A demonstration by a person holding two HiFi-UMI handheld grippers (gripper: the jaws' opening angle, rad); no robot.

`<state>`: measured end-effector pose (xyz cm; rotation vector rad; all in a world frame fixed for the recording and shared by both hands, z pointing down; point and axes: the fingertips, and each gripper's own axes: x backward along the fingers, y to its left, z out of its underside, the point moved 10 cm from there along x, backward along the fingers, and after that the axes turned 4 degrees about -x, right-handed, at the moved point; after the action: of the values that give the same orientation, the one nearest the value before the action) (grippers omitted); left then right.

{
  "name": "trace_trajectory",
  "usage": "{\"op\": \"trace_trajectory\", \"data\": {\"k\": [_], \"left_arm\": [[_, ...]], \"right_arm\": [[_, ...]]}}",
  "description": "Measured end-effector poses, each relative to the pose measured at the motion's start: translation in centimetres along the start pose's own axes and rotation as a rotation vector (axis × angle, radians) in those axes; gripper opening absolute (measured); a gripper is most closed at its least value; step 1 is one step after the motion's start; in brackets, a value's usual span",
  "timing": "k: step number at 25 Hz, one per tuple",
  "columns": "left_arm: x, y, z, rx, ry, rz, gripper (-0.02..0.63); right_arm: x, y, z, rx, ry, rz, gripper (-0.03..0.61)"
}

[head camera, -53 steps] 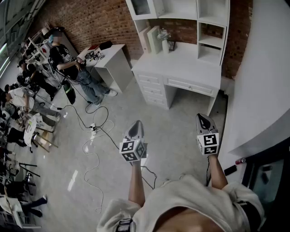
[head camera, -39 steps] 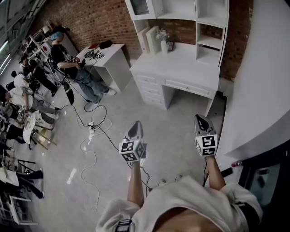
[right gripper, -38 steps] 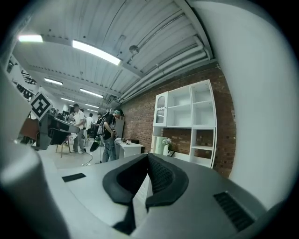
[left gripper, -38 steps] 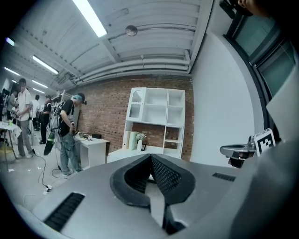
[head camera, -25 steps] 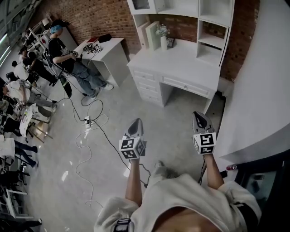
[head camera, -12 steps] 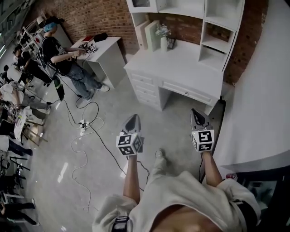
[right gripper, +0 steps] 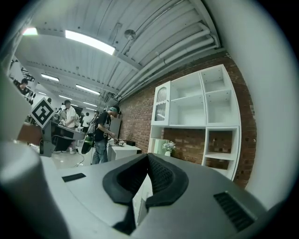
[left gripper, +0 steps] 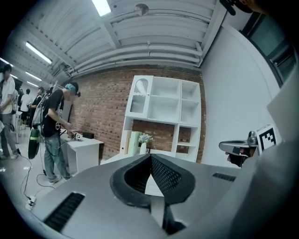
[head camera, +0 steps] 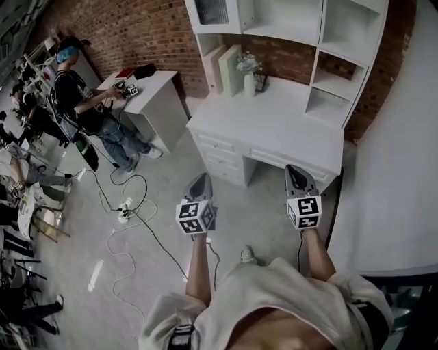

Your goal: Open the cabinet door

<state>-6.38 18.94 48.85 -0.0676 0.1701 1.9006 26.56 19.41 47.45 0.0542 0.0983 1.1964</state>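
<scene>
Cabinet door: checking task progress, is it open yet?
No, the glass-fronted cabinet door sits flush with the shelving beside it, fully closed.

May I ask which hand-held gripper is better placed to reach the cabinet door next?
Left, probably. The left hand-held gripper lines up below the cabinet door at the hutch's upper left; the right hand-held gripper faces the open shelves. Both are shut, touching nothing.
</scene>
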Motion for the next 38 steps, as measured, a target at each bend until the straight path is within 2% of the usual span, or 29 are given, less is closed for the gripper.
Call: {"op": "trace_trajectory", "data": {"k": [11, 23, 29, 38], "left_arm": [[-10.8, 7.0, -2.0, -0.003, -0.019, 0.045, 0.026], [-16.4, 8.4, -1.0, 0.005, 0.011, 0.072, 0.026], [-19.1, 9.4, -1.0, -0.003, 0.013, 0.056, 0.026], [-28.0, 11.3, -2.4, -0.023, -0.001, 0.037, 0.026]], "right_arm": [[-11.3, -0.7, -0.5, 0.011, -0.010, 0.038, 0.014], [-15.7, -2.4, 1.8, -0.005, 0.038, 0.049, 0.014], [-19.0, -3.8, 2.2, -0.002, 0.034, 0.032, 0.014], [-26.8, -8.7, 2.6, -0.001, 0.009, 0.033, 0.014]]}}
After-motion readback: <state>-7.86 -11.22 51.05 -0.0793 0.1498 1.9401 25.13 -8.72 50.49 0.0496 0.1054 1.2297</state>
